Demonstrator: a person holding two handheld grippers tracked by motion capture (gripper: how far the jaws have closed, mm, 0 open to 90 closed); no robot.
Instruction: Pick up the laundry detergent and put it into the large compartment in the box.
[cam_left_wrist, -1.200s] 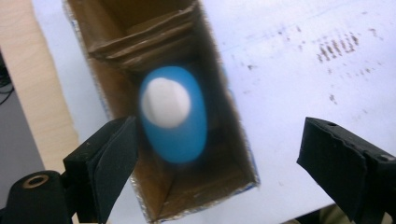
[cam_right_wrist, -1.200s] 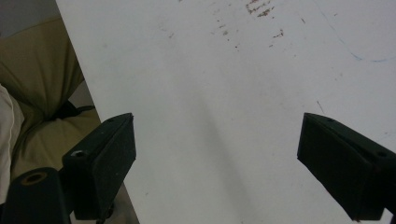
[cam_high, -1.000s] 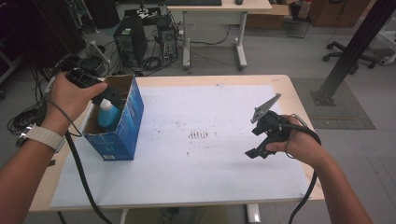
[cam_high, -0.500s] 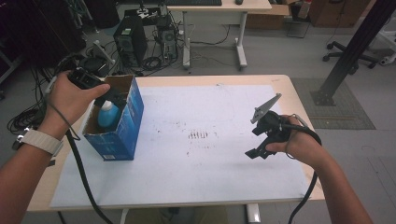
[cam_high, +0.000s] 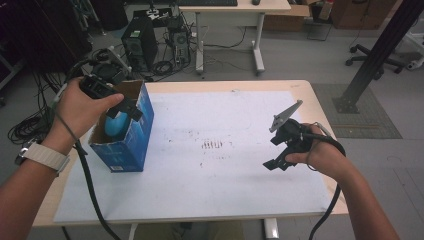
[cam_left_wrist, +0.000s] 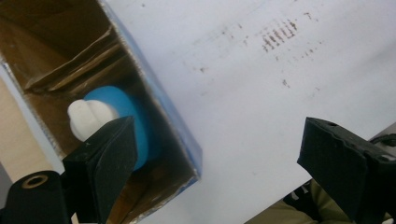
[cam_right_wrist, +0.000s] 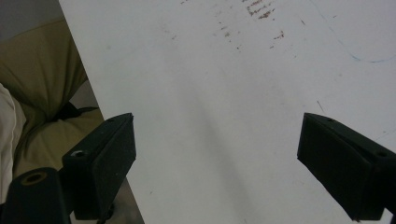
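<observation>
Over at the left, left gripper poised above the open top of the blue cardboard box, jaws spread wide and empty, probably for a reach down to the blue bottle with a white cap standing inside, just beneath its near jaw. Further right, right gripper parked low over the white table sheet, jaws likewise wide apart with nothing between, seemingly kept clear of the box.

A white sheet with dark smudges covers the bench. Beyond it stand a computer tower, tangled cables and an office chair.
</observation>
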